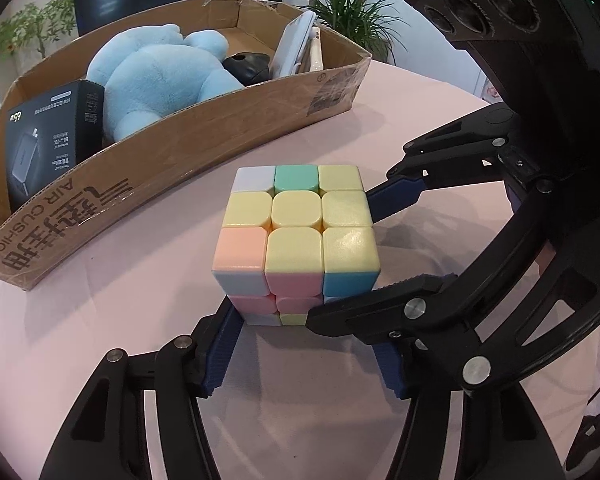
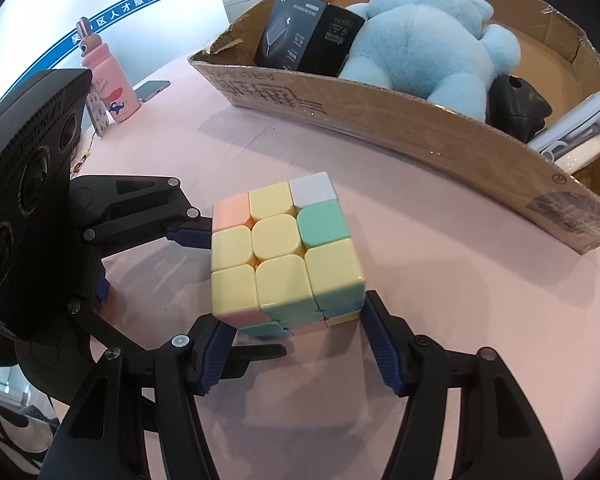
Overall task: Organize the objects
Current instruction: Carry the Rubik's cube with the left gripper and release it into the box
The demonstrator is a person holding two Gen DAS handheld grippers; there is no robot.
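Note:
A pastel puzzle cube (image 1: 296, 236) stands on the pink tablecloth, also in the right wrist view (image 2: 284, 256). My left gripper (image 1: 304, 340) has its jaws on either side of the cube's base, pads touching or nearly touching it. My right gripper (image 2: 300, 336) also flanks the cube from another side, and it shows in the left wrist view (image 1: 364, 256) with fingers against the cube. A cardboard box (image 1: 204, 136) lies behind the cube, also in the right wrist view (image 2: 420, 128).
The box holds a blue plush toy (image 1: 156, 76), a black charger carton (image 1: 48, 140), a dark object (image 1: 246, 66) and a white device (image 1: 296, 46). A pink bottle (image 2: 112, 84) and a phone (image 2: 152, 90) stand at the far left of the table.

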